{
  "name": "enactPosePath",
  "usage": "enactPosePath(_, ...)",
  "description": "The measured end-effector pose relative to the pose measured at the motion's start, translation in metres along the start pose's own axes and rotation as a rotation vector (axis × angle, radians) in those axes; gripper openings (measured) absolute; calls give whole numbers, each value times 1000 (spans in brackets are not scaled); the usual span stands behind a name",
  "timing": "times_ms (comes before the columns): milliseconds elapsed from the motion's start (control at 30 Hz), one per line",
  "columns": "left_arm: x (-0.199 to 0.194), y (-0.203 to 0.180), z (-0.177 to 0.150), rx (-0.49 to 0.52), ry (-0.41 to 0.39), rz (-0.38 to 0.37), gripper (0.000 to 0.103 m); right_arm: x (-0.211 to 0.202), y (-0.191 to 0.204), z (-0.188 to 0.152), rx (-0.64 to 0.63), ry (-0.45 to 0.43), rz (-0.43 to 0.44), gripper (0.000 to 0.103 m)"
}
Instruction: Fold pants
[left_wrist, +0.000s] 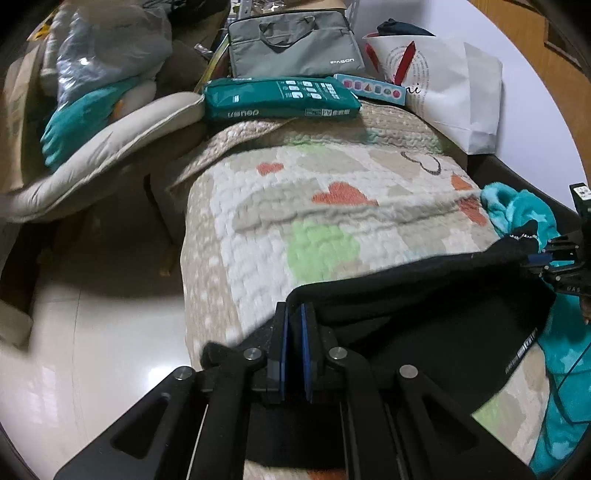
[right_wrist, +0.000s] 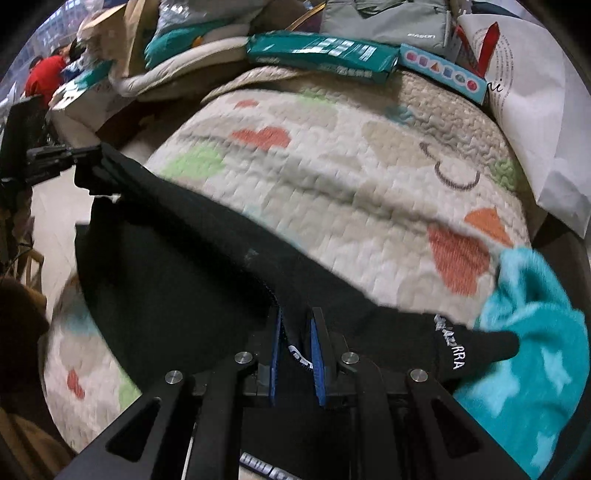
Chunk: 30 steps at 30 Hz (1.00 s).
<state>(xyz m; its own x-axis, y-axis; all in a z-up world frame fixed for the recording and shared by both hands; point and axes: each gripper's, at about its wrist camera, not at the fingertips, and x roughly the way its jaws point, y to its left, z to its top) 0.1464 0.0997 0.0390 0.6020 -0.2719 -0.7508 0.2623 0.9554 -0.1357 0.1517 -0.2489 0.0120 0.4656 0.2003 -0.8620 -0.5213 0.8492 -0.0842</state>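
Quilted and pale, with hearts in orange and patches in green, the quilt (left_wrist: 332, 206) covers a long raised surface, and everything else is placed relative to it. On its near end lie the black pants (left_wrist: 424, 295), stretched across the width of the quilt, with a white-lettered band showing at their near edge. The left gripper (left_wrist: 294, 354) is at the left corner of the pants, its blue pads close together and pinching the black cloth there. The right gripper (right_wrist: 297, 350) holds the opposite side of the pants (right_wrist: 192, 266), its pads pressed on a bunch of fabric with white letters between them. In the right wrist view the left gripper (right_wrist: 88, 162) appears at the far left corner of the pants, off the left side of the quilt (right_wrist: 351, 166). A teal blanket (right_wrist: 535, 350) with light stars lies at the right edge of the quilt, touching the pants. At the far end of the quilt rest a green pack (left_wrist: 280, 98), a light-blue box (left_wrist: 369, 88), a grey bag (left_wrist: 295, 44) behind them, and a white paper bag (left_wrist: 454, 92) to the right. A cream cushion (left_wrist: 92, 166) sits off the left side of the quilt, above a shiny floor (left_wrist: 92, 350).
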Motion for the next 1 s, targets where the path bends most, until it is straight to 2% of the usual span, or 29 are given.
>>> enactPosePath(267, -7, -17, -62, 3, 66, 46, 6, 9, 32, -47, -55, 70, -18, 16)
enactPosePath(400, -6, -22, -81, 33, 106, 80, 7, 19, 50, -70, -93, 133, -20, 16)
enactPosePath(533, -3, -27, -98, 69, 181, 123, 8, 32, 72, -89, -172, 207, -41, 17)
enactPosePath(633, -2, -29, -108, 91, 253, 150, 10, 38, 83, -98, -222, 239, -80, 25)
enactPosePath(700, -6, -29, -113, 88, 279, 156, 10, 37, 86, -99, -229, 251, -68, 40)
enactPosePath(733, -10, -27, -115, 78, 291, 158, 10, 36, 86, -101, -222, 261, -48, 45)
enactPosePath(767, -16, -23, -116, 58, 299, 163, 11, 35, 87, -102, -219, 270, -33, 54)
enactPosePath(800, -23, -17, -116, 35, 299, 168, 11, 33, 89, -104, -228, 274, -33, 57)
enactPosePath(933, -55, 17, -109, -157, 236, 126, 15, 8, 97, -105, -258, 249, -23, 57)
enactPosePath(1000, -62, 38, -103, -293, 183, 107, 33, -13, 98, -93, -237, 189, 2, 57)
